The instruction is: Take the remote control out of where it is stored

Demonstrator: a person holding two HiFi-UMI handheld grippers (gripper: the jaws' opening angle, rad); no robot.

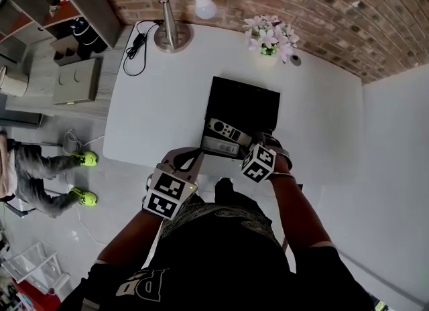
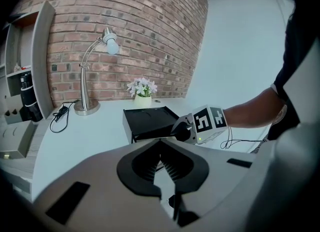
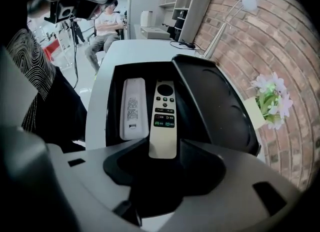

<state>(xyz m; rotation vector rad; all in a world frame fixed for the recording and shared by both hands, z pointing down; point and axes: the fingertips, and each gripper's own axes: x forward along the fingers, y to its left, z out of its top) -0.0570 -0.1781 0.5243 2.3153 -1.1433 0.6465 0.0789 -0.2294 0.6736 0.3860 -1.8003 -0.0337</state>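
Your right gripper (image 3: 164, 162) pointed steeply down over the open black box (image 3: 220, 111), its jaws spread apart, with the near end of the remote control (image 3: 163, 118) between them but not pinched. Your left gripper (image 2: 161, 150) hung nearer you, tips together on nothing, short of the box. The risk, as I judged it, was that closing on only that end could let the remote tip or slip as it lifted. A jaw drifting sideways could also have nudged the white remote (image 3: 132, 107) lying just beside it. The remote control lay flat and face up in the box on the white table (image 1: 161, 102). It was slim and cream-coloured, with a dark round pad at its far end and small buttons and green-marked keys nearer you.
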